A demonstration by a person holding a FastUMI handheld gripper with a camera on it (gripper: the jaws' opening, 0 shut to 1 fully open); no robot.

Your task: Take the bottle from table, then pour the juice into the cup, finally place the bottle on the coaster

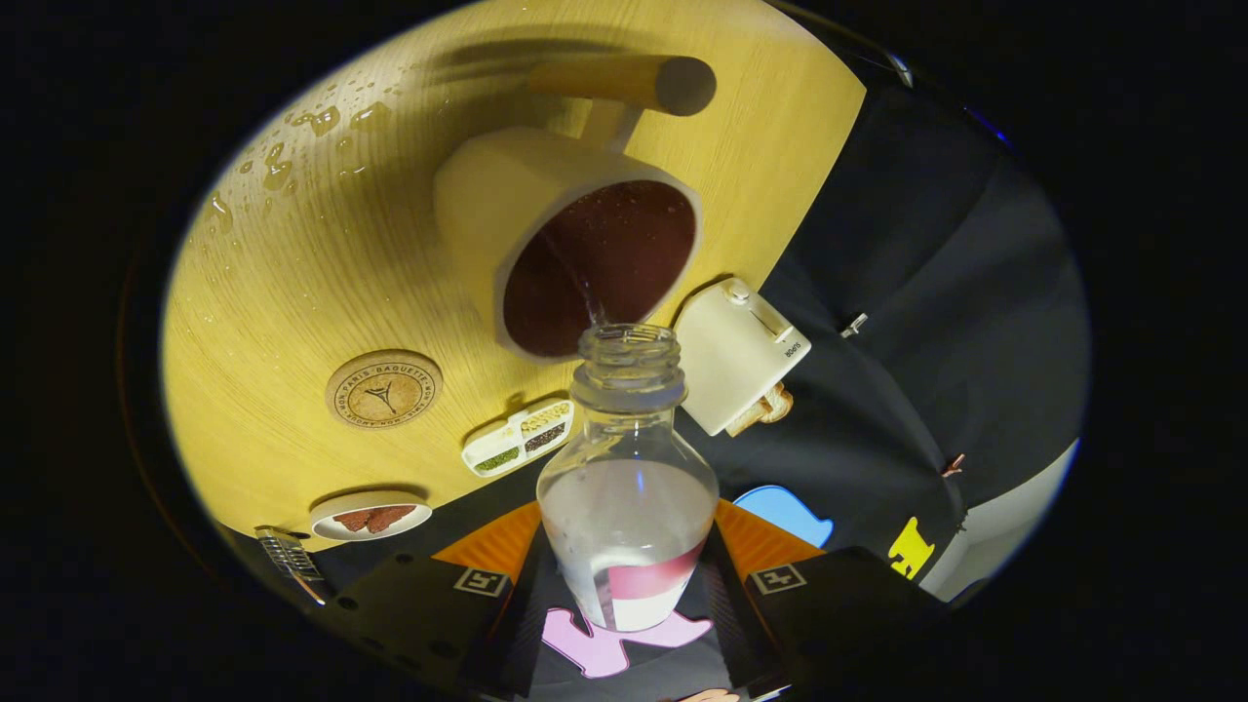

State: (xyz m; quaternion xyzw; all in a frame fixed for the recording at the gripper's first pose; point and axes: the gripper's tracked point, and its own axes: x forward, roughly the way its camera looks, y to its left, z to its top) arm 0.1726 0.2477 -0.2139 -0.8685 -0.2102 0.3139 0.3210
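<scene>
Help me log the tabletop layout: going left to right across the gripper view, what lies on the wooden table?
Small plate of reddish food → round coaster → divided snack tray → cup with the bottle mouth just before it, held between the gripper fingers → toaster.

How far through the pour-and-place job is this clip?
Done: the bottle is off the table, clamped in the gripper. In hand: it is tipped toward the cup, a thin stream running from its mouth into dark juice already there. Left: righting the bottle and setting it on the round coaster, which sits bare beside the cup.
</scene>
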